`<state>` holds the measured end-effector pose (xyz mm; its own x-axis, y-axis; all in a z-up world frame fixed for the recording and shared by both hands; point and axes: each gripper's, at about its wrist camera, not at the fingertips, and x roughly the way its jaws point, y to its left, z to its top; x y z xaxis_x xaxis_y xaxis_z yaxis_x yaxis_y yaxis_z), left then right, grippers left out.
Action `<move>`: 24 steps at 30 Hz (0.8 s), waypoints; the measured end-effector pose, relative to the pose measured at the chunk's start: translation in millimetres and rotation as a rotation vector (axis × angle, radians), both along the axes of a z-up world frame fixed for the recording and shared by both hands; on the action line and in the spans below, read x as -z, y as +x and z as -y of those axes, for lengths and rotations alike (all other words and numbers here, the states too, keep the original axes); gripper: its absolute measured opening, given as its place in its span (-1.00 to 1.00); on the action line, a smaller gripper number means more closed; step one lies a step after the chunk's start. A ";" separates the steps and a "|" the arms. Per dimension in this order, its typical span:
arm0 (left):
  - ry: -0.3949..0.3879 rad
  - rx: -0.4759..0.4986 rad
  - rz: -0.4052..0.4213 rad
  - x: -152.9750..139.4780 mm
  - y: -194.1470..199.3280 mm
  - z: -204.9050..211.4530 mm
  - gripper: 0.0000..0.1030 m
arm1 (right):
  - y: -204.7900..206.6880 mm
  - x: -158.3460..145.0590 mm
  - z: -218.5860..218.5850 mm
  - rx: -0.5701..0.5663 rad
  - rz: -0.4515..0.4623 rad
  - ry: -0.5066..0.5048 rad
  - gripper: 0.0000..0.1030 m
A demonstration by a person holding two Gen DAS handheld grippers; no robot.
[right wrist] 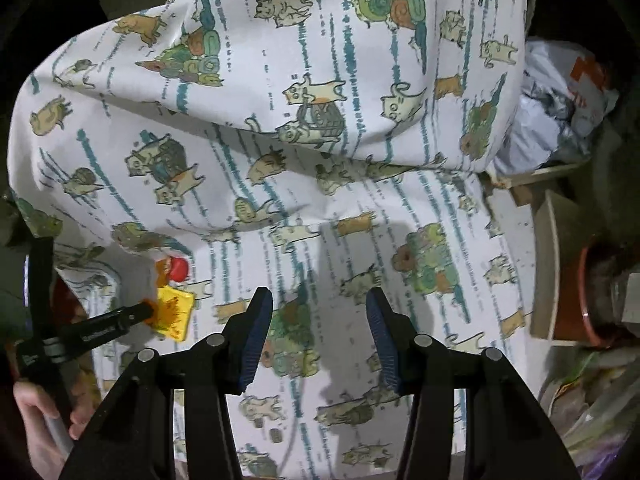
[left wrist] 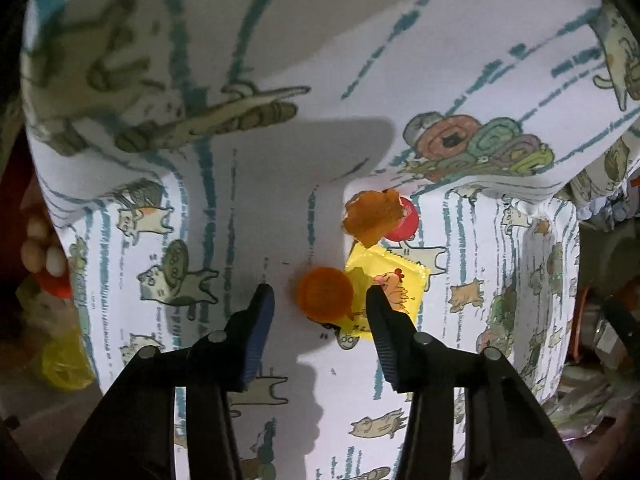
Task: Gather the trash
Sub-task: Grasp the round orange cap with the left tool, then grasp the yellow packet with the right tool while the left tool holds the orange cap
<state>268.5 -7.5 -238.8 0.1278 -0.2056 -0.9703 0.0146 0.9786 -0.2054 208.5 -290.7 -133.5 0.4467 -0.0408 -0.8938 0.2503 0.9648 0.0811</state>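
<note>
Left fingers straddle orange cap on cat-print bedding; right fingers empty

Left gripper (left wrist: 320,300): fingers (left wrist: 262,308) apart, pointing steeply down at the bedding, nothing clamped. The orange cap (left wrist: 325,293) sits in the gap between them, nearer the right-hand finger; a clear gap shows between the cap and the left-hand finger, and contact on the other side I cannot tell. That right-hand finger tip overlaps the yellow sachet (left wrist: 394,284), which has a chicken picture and lies flat, partly under the cap's edge.

Just beyond the sachet: a crumpled amber wrapper (left wrist: 374,216), lying on top of a red cap (left wrist: 406,222). All four trash pieces cluster together in a shallow dip of the cat-print sheet (left wrist: 240,200), below a big fold.

Right gripper (right wrist: 320,312): fingers (right wrist: 260,320) parted about halfway, empty, hovering over bare sheet (right wrist: 360,160). Well apart from the trash. In the right wrist view the left gripper (right wrist: 144,312) reaches in from the left edge with its tip at the yellow sachet (right wrist: 176,310); the red cap (right wrist: 178,269) is just above it. A hand (right wrist: 36,420) grips the left tool's handle at lower left.

Off the bed on the right: crumpled plastic bags (right wrist: 560,92) and a terracotta pot (right wrist: 584,300). Left wrist view, far left edge: yellow plastic bag (left wrist: 66,364), blurry.
</note>
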 end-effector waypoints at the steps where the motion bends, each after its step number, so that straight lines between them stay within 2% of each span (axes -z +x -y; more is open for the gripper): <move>1: -0.002 0.000 -0.003 1.3 -0.1 0.4 -0.12 | 0.2 1.3 -0.3 -0.001 -0.006 0.002 0.00; 2: 0.004 0.003 -0.004 3.1 -0.6 3.3 -0.12 | 0.4 2.4 -0.4 -0.001 -0.012 0.008 0.00; 3: 0.010 0.005 -0.004 4.6 -1.2 4.6 -0.20 | 0.4 2.8 -0.6 -0.003 -0.015 0.013 0.00; 5: 0.028 0.019 -0.011 8.1 -2.0 13.3 -0.45 | 0.5 3.0 -2.1 -0.007 -0.017 0.012 0.00; 10: 0.021 0.053 0.026 -11.9 -11.8 24.2 -0.46 | 4.6 1.3 -8.1 0.004 -0.015 0.059 0.00; 12: 0.012 0.035 0.031 -17.8 -16.1 20.4 -0.46 | 7.6 3.3 -12.7 -0.001 -0.021 0.084 0.00; 16: 0.072 0.011 0.110 -39.0 -21.9 2.7 -0.46 | 15.9 15.6 -33.5 -0.039 -0.060 0.111 0.02; 17: 0.085 0.005 0.130 -44.9 -23.1 -2.9 -0.46 | 18.6 19.9 -40.9 -0.052 -0.074 0.123 0.06; 21: 0.088 -0.029 0.157 -59.9 -22.0 -32.3 -0.45 | 25.5 36.6 -76.3 -0.054 -0.111 0.131 0.63; 24: 0.111 -0.077 0.162 -66.3 -20.5 -55.6 -0.45 | 36.1 51.0 -106.1 -0.148 -0.134 0.126 0.64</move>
